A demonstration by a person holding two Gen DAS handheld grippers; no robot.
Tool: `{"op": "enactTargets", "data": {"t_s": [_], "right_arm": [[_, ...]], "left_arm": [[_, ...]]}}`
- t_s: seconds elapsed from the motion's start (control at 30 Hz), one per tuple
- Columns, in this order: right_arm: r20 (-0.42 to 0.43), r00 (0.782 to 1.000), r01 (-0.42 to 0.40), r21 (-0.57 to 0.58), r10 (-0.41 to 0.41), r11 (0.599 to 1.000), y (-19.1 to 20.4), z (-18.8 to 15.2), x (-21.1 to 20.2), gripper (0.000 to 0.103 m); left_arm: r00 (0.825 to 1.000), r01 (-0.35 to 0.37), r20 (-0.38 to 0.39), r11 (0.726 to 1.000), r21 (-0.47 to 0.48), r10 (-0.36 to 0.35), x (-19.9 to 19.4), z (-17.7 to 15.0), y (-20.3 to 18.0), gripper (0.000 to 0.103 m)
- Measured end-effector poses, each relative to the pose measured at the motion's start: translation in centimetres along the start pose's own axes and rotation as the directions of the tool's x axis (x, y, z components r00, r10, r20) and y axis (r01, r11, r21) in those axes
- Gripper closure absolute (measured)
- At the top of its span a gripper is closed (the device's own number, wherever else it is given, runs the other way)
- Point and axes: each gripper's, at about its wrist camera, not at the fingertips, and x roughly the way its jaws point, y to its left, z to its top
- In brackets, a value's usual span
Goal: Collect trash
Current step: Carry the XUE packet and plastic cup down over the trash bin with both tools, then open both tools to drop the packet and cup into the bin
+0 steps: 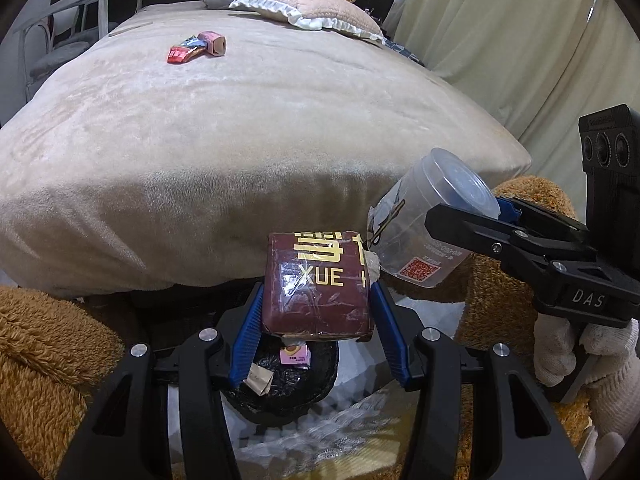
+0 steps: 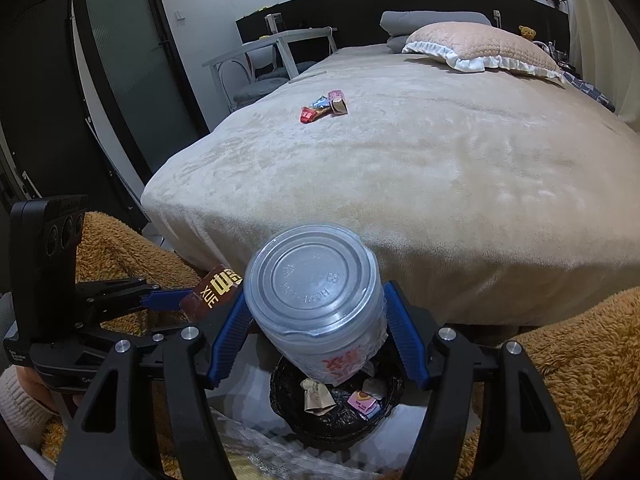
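Brown plush fabric [image 1: 44, 344] bulging to the left of the left gripper [image 1: 318, 312], more of it behind the right gripper [image 2: 316, 328] on the far side. Left gripper's blue pads pressed on both sides of a maroon box [image 1: 316, 284] printed XUE, partly spread to its width. Straight below the fingertips, a black-lined bin [image 1: 280, 376] with a pink packet [image 1: 295, 356] and crumpled paper [image 1: 260, 380] inside. Right gripper clamped around a clear plastic cup [image 2: 320, 304], bottom toward the lens, just right of the box and nearly touching it.

Only from the right wrist: dark glass door [image 2: 120, 60] far left, and bin contents [image 2: 340, 396] directly under the cup. Only from the left wrist: cup's side with a red QR label [image 1: 420, 270], cream curtain [image 1: 500, 40] far right.

Beyond the fingertips, beige bed [image 1: 240, 140] edge close ahead; small wrappers [image 1: 196, 48] well away near the pillow [image 1: 312, 8]. Narrow open gap between plush on either side, bin filling it
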Motion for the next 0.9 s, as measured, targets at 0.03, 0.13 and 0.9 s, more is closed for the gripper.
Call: {"op": "enactTargets", "data": {"t_s": [0.03,0.13,0.9], "right_arm": [[-0.011,1.0,0.004,-0.002,-0.004,1.0,0.0,0.0,0.2,0.037],[-0.04,0.999,0.005,0.0,-0.005,1.0,-0.1,0.0,1.0,0.037],[-0.345,0.938,0.049,0.064,-0.024,0.997,-1.6,-1.3,7.2,0.037]], "left_arm": [[1.0,-0.003,-0.008,1.0,-0.001,0.003,0.2,0.0,0.0,0.051],[0.999,-0.012,-0.034,1.0,-0.005,0.011,0.8,0.0,0.1,0.051],[0.949,-0.05,-0.313,0.998,-0.046,0.033,6.2,-1.3,1.2,0.051]]}}
